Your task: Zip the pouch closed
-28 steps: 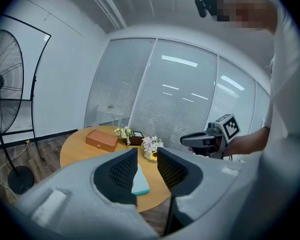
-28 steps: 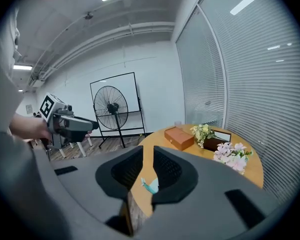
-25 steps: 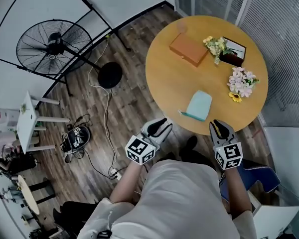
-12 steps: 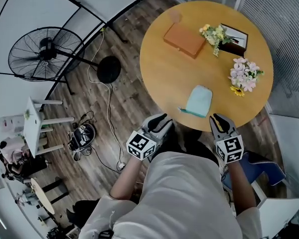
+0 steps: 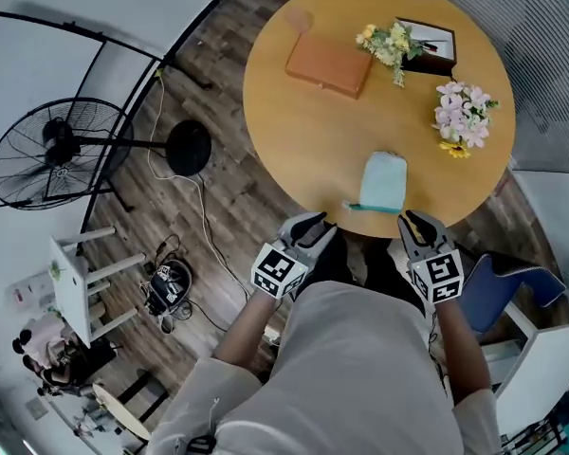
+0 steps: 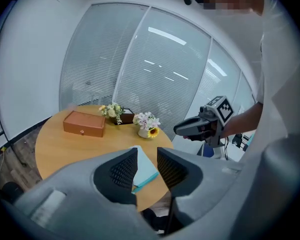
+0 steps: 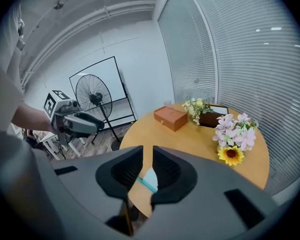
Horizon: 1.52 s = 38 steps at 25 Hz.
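Mint-green pouch (image 5: pixel 382 180) lies flat at the near rim of the round table (image 5: pixel 289 136), darker zipper edge toward you. Left gripper (image 5: pixel 308 224) and right gripper (image 5: pixel 419 224) flank it, touching nothing, jaws narrowly parted and empty. Slider is too small to spot, so find it first. Pin one end, pinch squarely, pull along the teeth.

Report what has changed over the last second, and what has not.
Both the left gripper and the right gripper have edged in toward the table's near edge, ending either side of the pouch's near end. Nothing was taken hold of: both sets of jaws stand apart and empty. The pouch, wooden box and flowers lie where they were.
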Each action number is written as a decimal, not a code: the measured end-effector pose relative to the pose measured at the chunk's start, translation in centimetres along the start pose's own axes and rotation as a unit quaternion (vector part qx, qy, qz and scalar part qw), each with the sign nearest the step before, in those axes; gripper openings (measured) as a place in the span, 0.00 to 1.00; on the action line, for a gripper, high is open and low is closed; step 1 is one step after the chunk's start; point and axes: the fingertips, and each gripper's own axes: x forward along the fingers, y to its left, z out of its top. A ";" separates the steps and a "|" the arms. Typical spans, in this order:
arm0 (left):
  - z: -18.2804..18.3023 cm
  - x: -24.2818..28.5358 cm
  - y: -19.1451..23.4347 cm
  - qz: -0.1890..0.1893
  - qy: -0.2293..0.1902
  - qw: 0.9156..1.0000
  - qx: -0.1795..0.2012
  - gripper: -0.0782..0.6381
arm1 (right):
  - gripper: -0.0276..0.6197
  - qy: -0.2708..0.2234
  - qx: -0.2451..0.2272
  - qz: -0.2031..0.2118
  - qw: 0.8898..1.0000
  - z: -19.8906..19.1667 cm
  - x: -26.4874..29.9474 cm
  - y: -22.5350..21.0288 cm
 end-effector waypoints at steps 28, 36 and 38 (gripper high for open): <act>-14.7 10.9 4.3 -0.193 0.221 0.946 0.139 0.29 | 0.14 0.102 0.136 -0.020 0.985 -13.4 11.1 4.9; -18.7 12.8 5.3 -0.217 0.289 0.901 0.240 0.29 | 0.14 0.121 0.168 -0.024 0.978 -16.3 14.0 5.5; -19.5 13.1 5.3 -0.224 0.300 0.887 0.270 0.29 | 0.14 0.126 0.171 -0.024 0.977 -16.9 14.6 5.6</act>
